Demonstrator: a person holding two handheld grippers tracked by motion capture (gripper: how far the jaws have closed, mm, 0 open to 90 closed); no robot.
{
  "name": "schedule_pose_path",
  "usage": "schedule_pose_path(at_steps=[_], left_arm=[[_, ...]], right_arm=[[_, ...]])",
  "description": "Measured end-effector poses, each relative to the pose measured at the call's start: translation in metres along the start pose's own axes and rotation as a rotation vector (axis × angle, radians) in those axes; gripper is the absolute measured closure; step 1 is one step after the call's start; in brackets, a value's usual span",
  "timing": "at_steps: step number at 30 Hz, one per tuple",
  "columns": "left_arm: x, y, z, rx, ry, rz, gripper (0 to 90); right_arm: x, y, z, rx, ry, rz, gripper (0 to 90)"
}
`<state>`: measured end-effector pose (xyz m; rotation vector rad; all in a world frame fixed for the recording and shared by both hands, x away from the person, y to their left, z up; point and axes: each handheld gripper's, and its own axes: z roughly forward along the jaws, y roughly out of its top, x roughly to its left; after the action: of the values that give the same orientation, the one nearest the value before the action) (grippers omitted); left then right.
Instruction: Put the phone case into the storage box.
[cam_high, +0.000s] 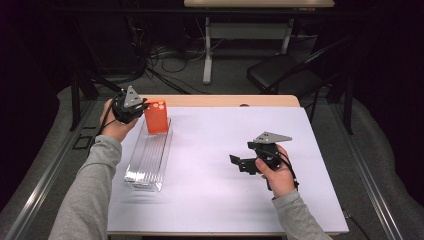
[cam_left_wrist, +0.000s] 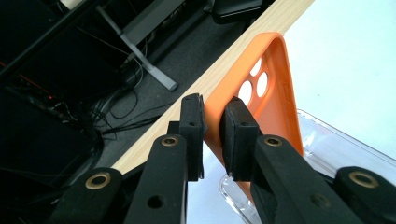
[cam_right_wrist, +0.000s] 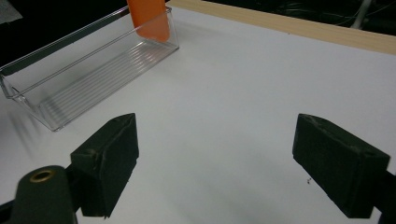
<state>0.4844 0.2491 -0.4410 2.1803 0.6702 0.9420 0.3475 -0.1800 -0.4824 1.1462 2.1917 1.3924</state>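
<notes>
While the left gripper (cam_high: 131, 107) pinches the orange phone case (cam_high: 156, 116) by its rim, upper left, over the clear tray (cam_high: 149, 159), it looks light and probably floppy; the right gripper (cam_high: 245, 164) idles mid-counter, fingers spread.

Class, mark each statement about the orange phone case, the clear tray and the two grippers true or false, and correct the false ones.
1. The left gripper is shut on the phone case. True.
2. The case lies flat on the table. False: it is held upright, its lower end in the tray.
3. The right gripper is open with nothing in it. True.
4. The tray is opaque blue. False: it is clear.
</notes>
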Motion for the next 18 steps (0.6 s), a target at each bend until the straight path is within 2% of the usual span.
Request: schedule_pose_path(at_steps=[13,18], left_arm=[[-0.005,-0.001,0.010,0.012,-0.004,0.029,80.1],[-0.003,-0.002,0.012,0.002,-0.005,0.048,80.1]], right_arm=[[-0.001,-0.001,-0.001,-0.003,-0.005,0.005,14.3],[-0.002,-0.001,-0.002,0.003,-0.009,0.005,14.3]])
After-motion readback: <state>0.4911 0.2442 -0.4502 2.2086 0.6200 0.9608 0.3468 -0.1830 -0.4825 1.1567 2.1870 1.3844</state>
